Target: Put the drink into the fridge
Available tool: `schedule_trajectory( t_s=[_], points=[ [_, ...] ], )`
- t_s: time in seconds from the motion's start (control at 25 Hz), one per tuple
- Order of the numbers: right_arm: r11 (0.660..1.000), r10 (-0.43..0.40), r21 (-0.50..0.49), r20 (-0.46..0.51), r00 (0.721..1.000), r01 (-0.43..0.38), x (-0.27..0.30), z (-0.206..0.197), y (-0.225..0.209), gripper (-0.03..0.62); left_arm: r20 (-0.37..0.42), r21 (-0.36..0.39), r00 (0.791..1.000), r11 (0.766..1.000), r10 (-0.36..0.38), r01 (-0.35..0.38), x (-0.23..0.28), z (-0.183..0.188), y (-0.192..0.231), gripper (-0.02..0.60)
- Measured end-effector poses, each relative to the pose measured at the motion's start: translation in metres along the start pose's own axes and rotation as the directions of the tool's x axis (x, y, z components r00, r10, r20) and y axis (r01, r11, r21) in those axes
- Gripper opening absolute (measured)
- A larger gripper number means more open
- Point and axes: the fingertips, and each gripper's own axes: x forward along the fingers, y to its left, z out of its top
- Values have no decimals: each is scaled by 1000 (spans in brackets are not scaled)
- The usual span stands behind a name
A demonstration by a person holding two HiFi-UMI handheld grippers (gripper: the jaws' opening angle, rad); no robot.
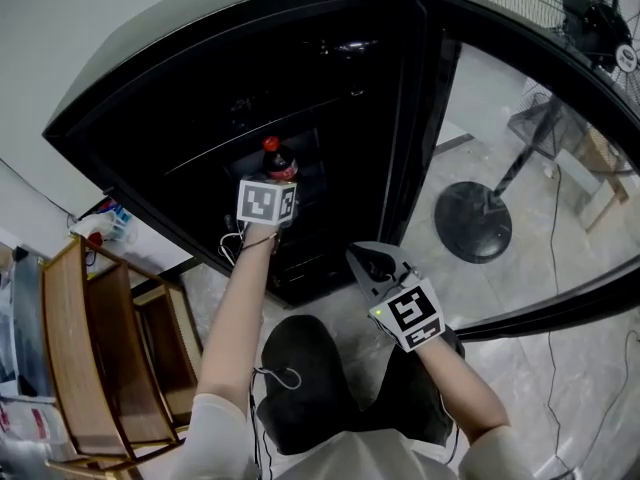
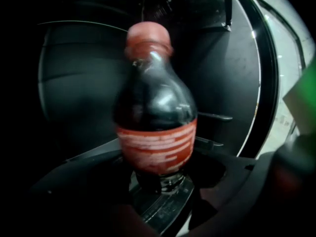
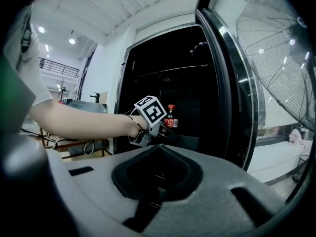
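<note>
A cola bottle [image 1: 277,160] with a red cap and red label stands upright in my left gripper [image 1: 279,176], which is shut on its lower body. The left arm reaches into the dark inside of the black fridge [image 1: 330,78]. In the left gripper view the bottle [image 2: 155,127] fills the middle, its base between the jaws of the left gripper [image 2: 160,184], with dark shelves behind. My right gripper [image 1: 372,266] hangs lower and nearer me, shut and empty. The right gripper view shows the right gripper [image 3: 158,174], and beyond it the bottle [image 3: 171,116] at the fridge opening.
The fridge's glass door [image 1: 540,158] stands open to the right. A standing fan [image 1: 474,220] is on the floor behind the door. A wooden shelf unit [image 1: 95,348] is at the left. Cables [image 1: 560,298] lie on the floor.
</note>
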Motion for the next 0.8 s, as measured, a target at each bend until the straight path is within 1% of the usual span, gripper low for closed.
schedule_trajectory(
  t_s=[0.12, 0.28, 0.4, 0.6, 0.8],
  points=[
    [1000, -2, -2, -5, 1000, 2, 0, -1, 0, 0, 20, -8, 1000, 1000, 2, -2, -4, 2, 2, 328],
    [1000, 6, -3, -7, 1000, -6, 2, -2, 4, 0, 65, -3, 997, 999, 36, -36, -20, 14, 4, 333],
    [1000, 12, -9, -6, 1000, -12, 4, 0, 6, 0, 95, -13, 995, 999, 38, -36, -25, 15, 5, 333],
    [1000, 13, -15, -9, 1000, -13, 2, 1, 5, 0, 153, -22, 986, 998, 62, -59, -45, 21, 6, 333],
    [1000, 8, -15, -13, 1000, -8, 2, -2, 0, 0, 193, -15, 979, 997, 72, -70, -61, 24, 2, 333]
  ],
)
